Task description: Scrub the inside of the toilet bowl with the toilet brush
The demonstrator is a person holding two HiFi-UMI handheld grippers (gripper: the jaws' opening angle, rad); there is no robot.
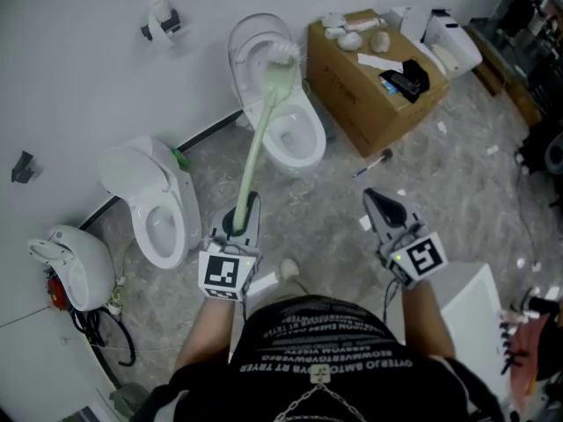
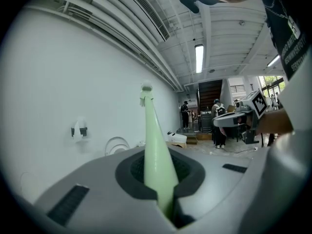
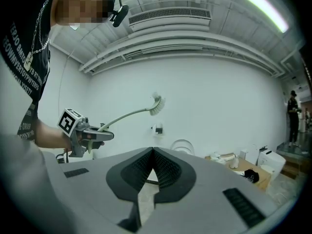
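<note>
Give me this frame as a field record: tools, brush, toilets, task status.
left tool: shut on the toilet brush handle
right tool: shut, empty
brush head: raised in the air, not in a bowl
far toilet: lid up
near toilet: to the left, by the wall
cardboard box: right of the far toilet
scrubbing: not yet begun

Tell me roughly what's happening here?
A person holds a gripper in each hand. The left gripper is shut on the handle of a pale green toilet brush, which is raised in the air toward the open toilet, with its bristles not in the bowl. The right gripper is shut and empty.
</note>
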